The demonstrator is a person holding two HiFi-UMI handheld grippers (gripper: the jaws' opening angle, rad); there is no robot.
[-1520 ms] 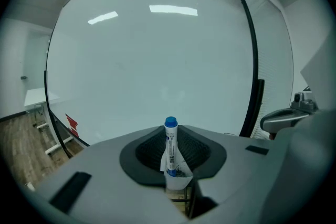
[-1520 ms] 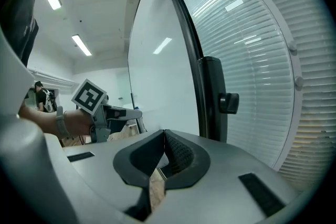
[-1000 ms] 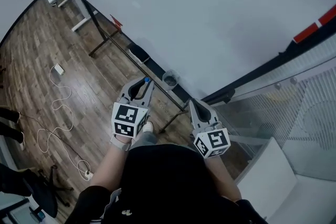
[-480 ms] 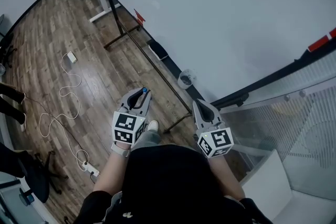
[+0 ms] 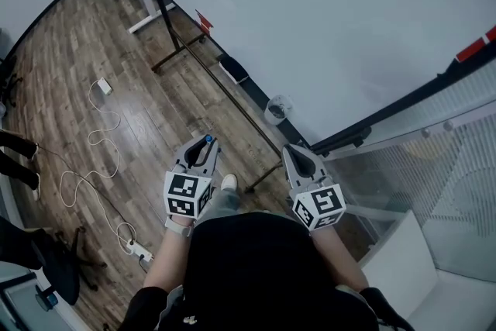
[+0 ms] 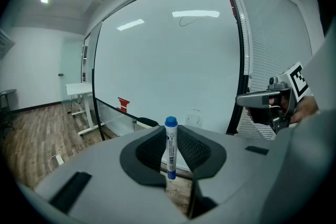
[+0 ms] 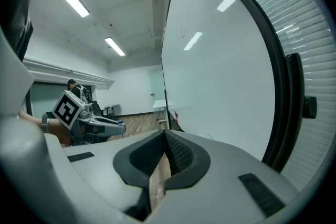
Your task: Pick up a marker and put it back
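The left hand-held gripper [image 5: 203, 148] with its marker [image 5: 208, 139] now sits lower in the frame, farther from the little cup [image 5: 277, 109].

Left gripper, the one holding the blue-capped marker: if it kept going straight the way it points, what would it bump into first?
Probably the whiteboard, in its lower part. The left gripper, jaws shut on the marker, faces it with nothing in between, though depth is hard to judge.

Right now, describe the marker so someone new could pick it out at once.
In front of the big whiteboard, find the left gripper. The marker stands upright, clamped in its jaws: white barrel, blue cap; the right gripper holds nothing.
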